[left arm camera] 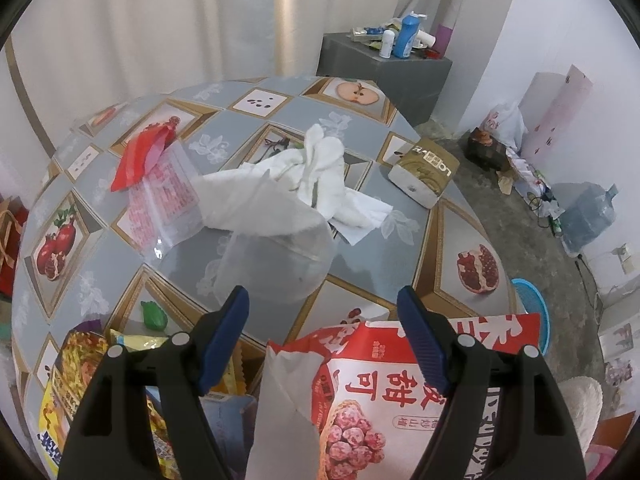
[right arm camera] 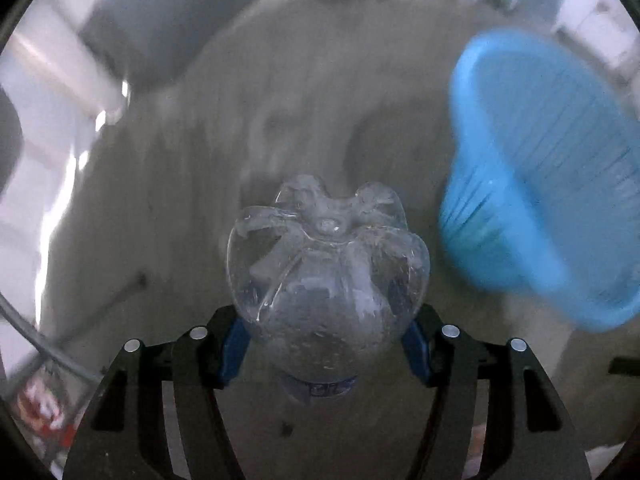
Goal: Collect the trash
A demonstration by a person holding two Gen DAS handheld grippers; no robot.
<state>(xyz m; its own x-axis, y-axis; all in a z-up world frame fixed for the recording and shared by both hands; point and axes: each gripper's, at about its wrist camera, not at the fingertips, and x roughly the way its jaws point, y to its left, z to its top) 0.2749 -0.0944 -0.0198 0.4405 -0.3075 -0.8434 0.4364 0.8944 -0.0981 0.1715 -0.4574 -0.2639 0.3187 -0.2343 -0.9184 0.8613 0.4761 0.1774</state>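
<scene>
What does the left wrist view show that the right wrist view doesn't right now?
Only the left wrist view: the left tool, open and empty, over a table with a clear cup stuffed with white tissue, a red wrapper, a red snack bag and a tissue box.

Only the right wrist view: the right tool shut on a clear plastic bottle, base pointing forward, above the floor. The background is blurred.

Both: the blue basket, seen in the left view past the table's edge.
</scene>
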